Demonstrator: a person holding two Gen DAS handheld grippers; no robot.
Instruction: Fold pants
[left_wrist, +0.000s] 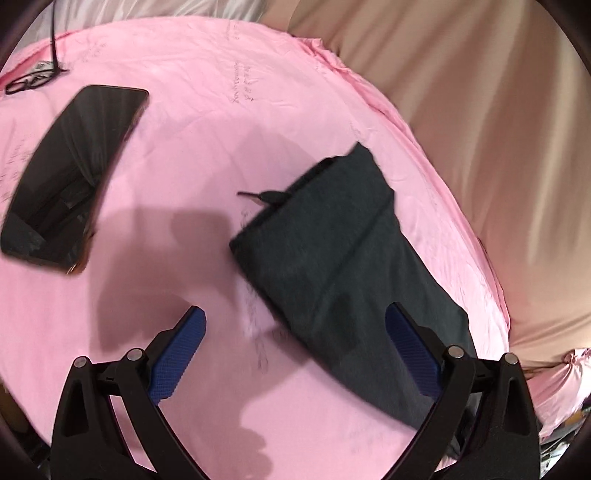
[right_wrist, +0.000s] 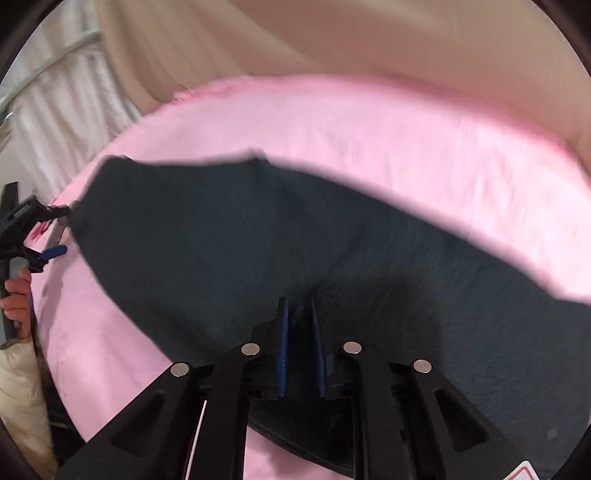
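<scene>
The dark grey pants (left_wrist: 332, 240) lie folded into a long band on the pink sheet (left_wrist: 221, 110), with a drawstring end (left_wrist: 255, 195) poking out at the waistband. My left gripper (left_wrist: 295, 309) hovers open over the band's near part, its blue pads (left_wrist: 181, 354) wide apart and nothing gripped. In the right wrist view the pants (right_wrist: 221, 240) spread across the middle. My right gripper (right_wrist: 300, 314) is nearly closed, with a fold of dark cloth pinched between its blue pads (right_wrist: 283, 332). The left gripper (right_wrist: 61, 230) stands open at the pants' left end, held by a hand (right_wrist: 16, 302).
A black phone (left_wrist: 70, 177) lies screen up on the sheet to the left of the pants. Black-framed glasses (left_wrist: 29, 83) rest at the far left. Beige cloth (left_wrist: 480, 110) hangs beyond the sheet's edge, and white fabric (right_wrist: 66, 110) shows at the upper left.
</scene>
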